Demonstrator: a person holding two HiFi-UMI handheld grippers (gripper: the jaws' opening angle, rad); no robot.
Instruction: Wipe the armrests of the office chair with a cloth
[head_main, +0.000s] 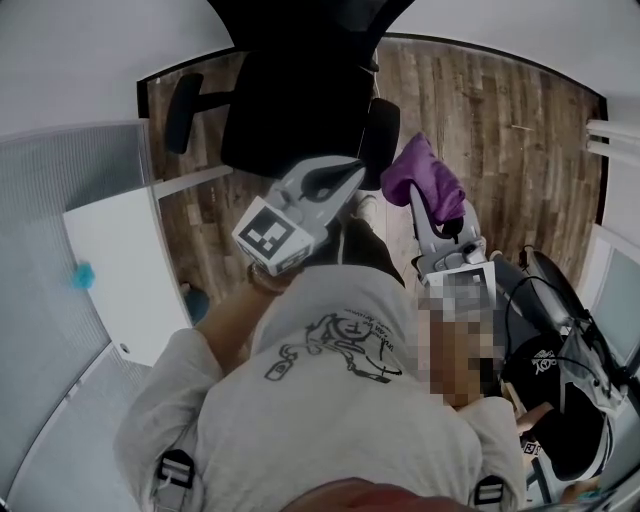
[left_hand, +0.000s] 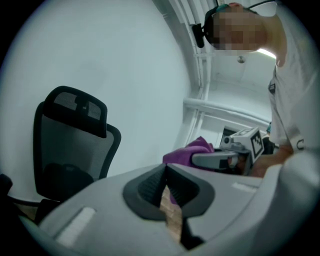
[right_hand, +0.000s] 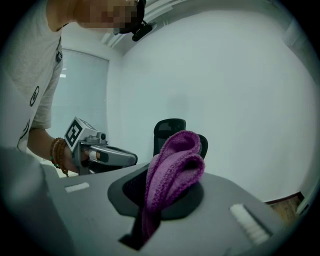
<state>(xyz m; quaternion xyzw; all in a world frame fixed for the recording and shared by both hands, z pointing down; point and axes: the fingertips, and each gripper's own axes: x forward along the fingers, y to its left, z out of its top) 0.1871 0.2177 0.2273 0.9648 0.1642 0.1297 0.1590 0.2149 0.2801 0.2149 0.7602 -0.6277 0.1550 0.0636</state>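
A wood floor lies between white walls, with a white table at its left edge and the black chair at its far edge. The left gripper has its jaws closed together on nothing. The right gripper is clamped on the purple cloth, raised near one armrest.

An office: black mesh chair, white desk, wood-plank floor.
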